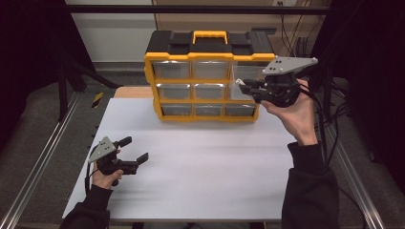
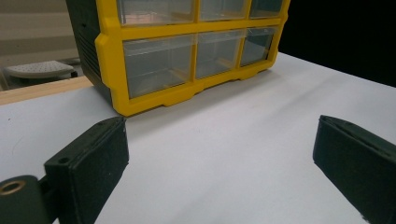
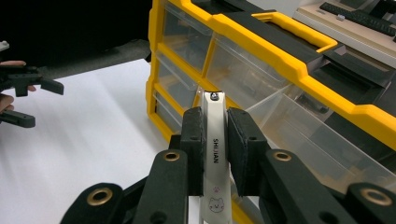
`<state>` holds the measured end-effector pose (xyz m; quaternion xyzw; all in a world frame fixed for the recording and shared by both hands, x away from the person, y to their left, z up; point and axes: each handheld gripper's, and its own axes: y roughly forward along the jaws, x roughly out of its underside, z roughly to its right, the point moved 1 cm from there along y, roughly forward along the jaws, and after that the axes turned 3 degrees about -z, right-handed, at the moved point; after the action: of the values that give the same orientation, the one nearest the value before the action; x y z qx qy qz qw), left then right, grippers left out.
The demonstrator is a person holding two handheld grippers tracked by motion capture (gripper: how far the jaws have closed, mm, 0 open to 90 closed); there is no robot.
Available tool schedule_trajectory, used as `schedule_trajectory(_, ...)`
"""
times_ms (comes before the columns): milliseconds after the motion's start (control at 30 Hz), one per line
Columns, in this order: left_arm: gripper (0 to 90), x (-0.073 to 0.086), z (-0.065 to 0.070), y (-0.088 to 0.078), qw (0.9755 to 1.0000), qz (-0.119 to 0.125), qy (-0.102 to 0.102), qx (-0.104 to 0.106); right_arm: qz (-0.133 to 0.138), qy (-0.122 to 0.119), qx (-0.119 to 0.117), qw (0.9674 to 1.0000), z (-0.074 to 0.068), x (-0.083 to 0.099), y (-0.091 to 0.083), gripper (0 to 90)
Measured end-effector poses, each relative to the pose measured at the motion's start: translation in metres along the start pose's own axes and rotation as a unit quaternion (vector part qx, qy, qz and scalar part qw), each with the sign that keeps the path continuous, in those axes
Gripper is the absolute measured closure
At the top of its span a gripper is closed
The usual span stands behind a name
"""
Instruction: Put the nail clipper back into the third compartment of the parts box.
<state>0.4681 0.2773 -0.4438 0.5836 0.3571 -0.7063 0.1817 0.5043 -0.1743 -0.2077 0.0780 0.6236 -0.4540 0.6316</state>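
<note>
1. Right now the right gripper [image 3: 215, 154] has its jaws clamped on a thin white strip [image 3: 215, 154] w/ "SHUJAN" printed on it and a small cat face near the bottom.
2. From the right gripper view, the strip's long side runs along the jaws. Its far tip, w/ a small dark dot, pokes out past the pads and points at the yellow drawer box [image 3: 280, 70].
3. From the high view, the right gripper [image 1: 244, 86] is up off the white table [image 1: 205, 171], just in front of the box's right side, by a pulled-out clear drawer [image 1: 244, 78].
4. The box [image 1: 208, 76] has 3 rows of 3 clear drawers, a black top and a yellow handle. Can't tell what's inside the drawers; they look see-thru.
5. The left gripper [image 1: 135, 150] sits low by the table's left-front part, well apart from the box. Its jaws are wide apart w/ nothing between them (left gripper view [image 2: 219, 158]).
</note>
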Motion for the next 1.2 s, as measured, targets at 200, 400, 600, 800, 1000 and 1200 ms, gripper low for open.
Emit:
schedule_trajectory(200,3.1,0.0,0.0,0.0,1.0,0.0,-0.001,0.0,-0.003,0.003,0.004,1.0,0.005,-0.004,0.003,77.3)
schedule_trajectory(400,3.1,0.0,-0.001,-0.001,1.0,0.002,-0.001,-0.001,-0.005,0.009,0.009,0.9999,0.009,-0.008,0.005,77.2)
schedule_trajectory(600,3.1,0.0,0.0,0.0,1.0,0.002,-0.001,0.0,-0.006,0.014,0.017,0.9997,0.015,-0.009,0.008,77.2)
schedule_trajectory(800,3.1,0.0,0.0,0.0,1.0,0.001,-0.001,0.0,-0.005,0.021,0.024,0.9995,0.021,-0.013,0.01,77.3)
schedule_trajectory(1000,3.1,0.0,0.0,-0.001,1.0,0.002,-0.002,0.0,-0.006,0.027,0.034,0.999,0.028,-0.015,0.012,77.2)
schedule_trajectory(1200,3.1,0.0,0.0,0.0,1.0,0.001,-0.001,-0.001,-0.008,0.033,0.039,0.9987,0.036,-0.018,0.016,77.2)
